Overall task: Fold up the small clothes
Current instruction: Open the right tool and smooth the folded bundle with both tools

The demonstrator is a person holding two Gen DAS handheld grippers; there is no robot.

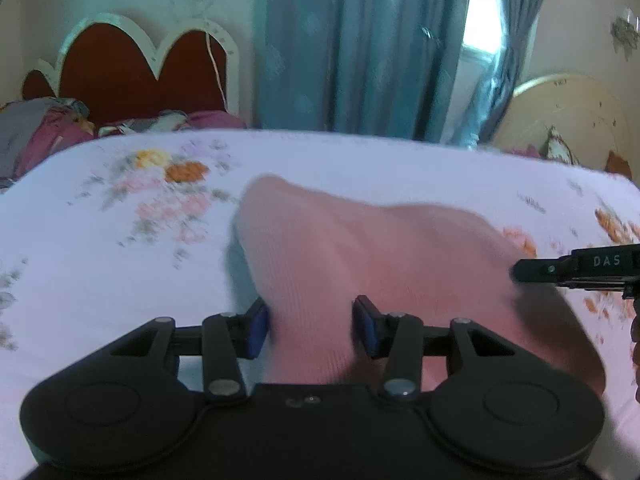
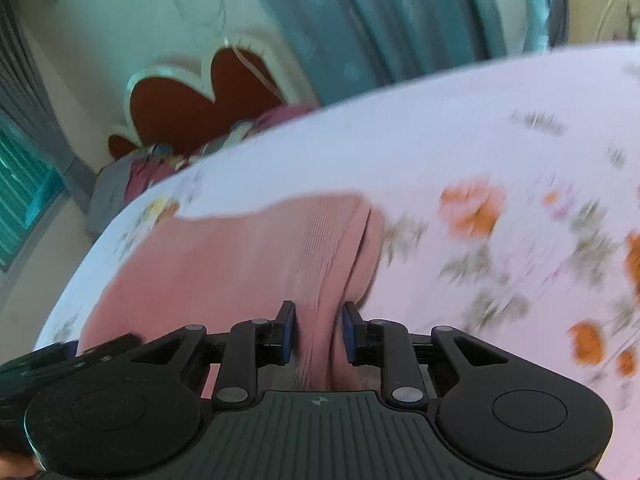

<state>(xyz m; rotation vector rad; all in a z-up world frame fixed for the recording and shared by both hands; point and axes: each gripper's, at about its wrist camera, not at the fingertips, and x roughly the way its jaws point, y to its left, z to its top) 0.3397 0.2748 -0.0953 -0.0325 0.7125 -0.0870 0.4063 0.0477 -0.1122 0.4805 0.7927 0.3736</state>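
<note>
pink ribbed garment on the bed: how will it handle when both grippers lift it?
Probably floppy: the pink garment already drapes in soft curves between the left gripper and right gripper. Likely light, since it bunches thinly between the fingers. The ribbed knit looks grippy rather than slick, though it may stretch and sag over the floral sheet.

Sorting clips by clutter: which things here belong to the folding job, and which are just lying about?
Part of the job:
pink garment
left gripper, fingers around the garment
right gripper, fingers around a fold of it
flowered bedsheet under it

Just lying about:
headboard
blue curtain
crumpled bedding
</note>
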